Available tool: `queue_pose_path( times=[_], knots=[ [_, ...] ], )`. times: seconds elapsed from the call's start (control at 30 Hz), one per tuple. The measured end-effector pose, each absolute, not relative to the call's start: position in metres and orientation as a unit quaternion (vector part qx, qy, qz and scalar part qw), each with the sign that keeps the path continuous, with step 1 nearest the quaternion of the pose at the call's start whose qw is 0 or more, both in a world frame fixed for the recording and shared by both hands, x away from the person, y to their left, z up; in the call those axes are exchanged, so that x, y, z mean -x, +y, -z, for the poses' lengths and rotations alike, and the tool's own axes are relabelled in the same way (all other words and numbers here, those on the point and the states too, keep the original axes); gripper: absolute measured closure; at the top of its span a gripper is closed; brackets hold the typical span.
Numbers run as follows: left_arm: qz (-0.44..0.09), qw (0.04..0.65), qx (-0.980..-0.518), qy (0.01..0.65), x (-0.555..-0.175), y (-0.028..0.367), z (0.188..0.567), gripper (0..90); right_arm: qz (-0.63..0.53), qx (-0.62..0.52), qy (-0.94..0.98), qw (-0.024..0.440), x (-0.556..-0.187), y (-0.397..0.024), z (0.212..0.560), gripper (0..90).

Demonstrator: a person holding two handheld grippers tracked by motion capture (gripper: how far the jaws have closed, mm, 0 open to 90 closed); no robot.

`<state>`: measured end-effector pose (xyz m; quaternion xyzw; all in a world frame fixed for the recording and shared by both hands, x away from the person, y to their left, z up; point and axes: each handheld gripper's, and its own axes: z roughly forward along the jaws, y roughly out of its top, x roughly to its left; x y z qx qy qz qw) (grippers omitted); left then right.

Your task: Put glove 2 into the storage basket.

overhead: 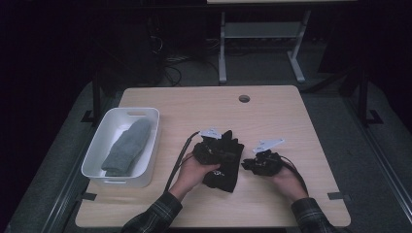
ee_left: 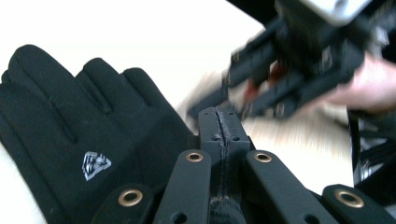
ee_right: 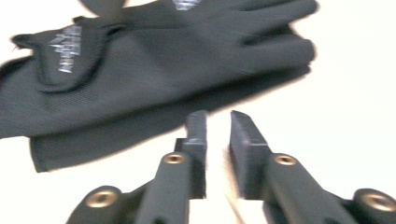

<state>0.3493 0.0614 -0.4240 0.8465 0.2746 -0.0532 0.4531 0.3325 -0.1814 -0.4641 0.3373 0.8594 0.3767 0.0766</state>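
Two grippers are working one black glove (overhead: 222, 167) near the front middle of the table (overhead: 272, 121), so here's the layout near to far.

Closest to the person, the left gripper (overhead: 210, 151) sits right over the glove. In the left gripper view its jaws are pressed tight together, just a thin seam between them, and dark fabric seems to bunch under them. I honestly can't tell if they're pinching a fold or just closed beside it. The glove (ee_left: 79, 140) spreads off toward 9 o'clock of the jaws, fingers pointing up toward 11, with a small silvery logo on the back.

The right gripper (overhead: 252, 164) is just at 3 o'clock of the glove. In the right gripper view its jaws stand a little apart with bare table showing through the gap, holding nothing. The glove (ee_right: 154, 70) lies just ahead at 11 o'clock, cuff end with a printed tab at far left.

Handling guess: it's light, soft knit, totally floppy, so it'll sag and fold from wherever it's grabbed. Fabric looks matte and fine-ribbed, probably grippy enough. I'd take the cuff hem or the flat side edge, since it looks doubled there and gives the jaws something to bite.

Farther out at 10 o'clock is a white bin (overhead: 111, 180), rounded plastic with handle slots, holding a grey sock (overhead: 127, 145), fuzzy and soft. The wood-look tabletop has a cable hole (overhead: 244, 99) at 12 o'clock.
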Motion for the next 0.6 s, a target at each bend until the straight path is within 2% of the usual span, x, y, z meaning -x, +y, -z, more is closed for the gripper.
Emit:
queue_pose_path(
  times=[0.3, 0.47, 0.6],
  knots=[
    [0.047, 0.435, -0.862, 0.256, -0.33, 0.056, 0.429, 89.4, -0.369, -0.393, 0.834, 0.122, -0.33, -0.227, 0.466, 32.9],
    [0.058, 0.401, -0.881, 0.243, -0.321, 0.044, 0.447, 89.4, -0.368, -0.416, 0.821, 0.133, -0.338, -0.237, 0.467, 20.4],
    [0.056, 0.383, -0.89, 0.241, -0.32, 0.04, 0.455, 89.4, -0.355, -0.421, 0.822, 0.142, -0.339, -0.237, 0.472, 17.3]
  ],
)
